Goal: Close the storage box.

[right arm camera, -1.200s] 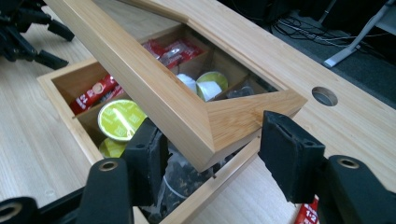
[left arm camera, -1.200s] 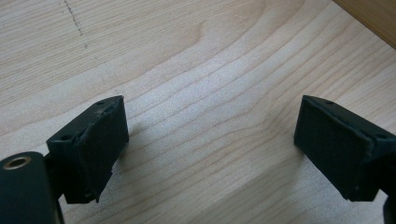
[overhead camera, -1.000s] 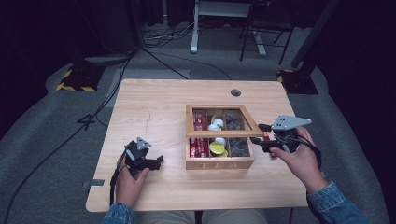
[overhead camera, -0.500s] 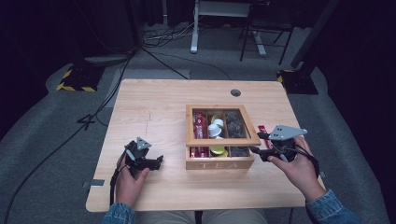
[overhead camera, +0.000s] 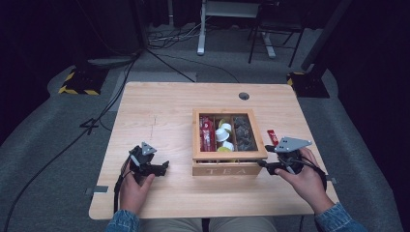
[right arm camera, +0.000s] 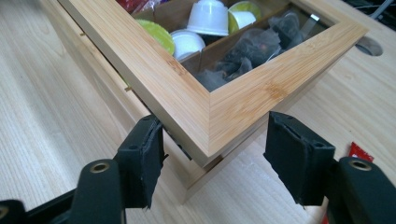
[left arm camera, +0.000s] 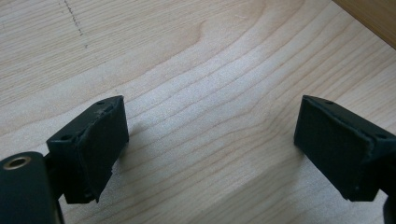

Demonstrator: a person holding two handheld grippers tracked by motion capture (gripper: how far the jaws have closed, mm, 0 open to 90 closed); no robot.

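A wooden tea box (overhead camera: 228,166) marked TEA stands mid-table, its windowed lid (right arm camera: 233,107) down. Through the window I see red packets (overhead camera: 207,134), white and green capsules (right arm camera: 205,18) and dark tea bags (right arm camera: 252,46). My right gripper (overhead camera: 265,166) is at the box's near right corner. Its jaws have just been opening and straddle the lid corner (right arm camera: 215,154) without pressing on it. A red packet (overhead camera: 272,137) lies on the table right of the box. My left gripper (overhead camera: 157,169) rests open over bare wood (left arm camera: 212,135), left of the box.
The table (overhead camera: 159,111) has a round cable hole (overhead camera: 244,95) at the back. Its right edge runs close to my right hand. Beyond the table lie cables, a yellow-and-black striped base (overhead camera: 77,82) and desk legs (overhead camera: 200,29).
My right hand has sunk and come nearer, from beside the box's right wall to its near right corner. The left hand has stayed put.
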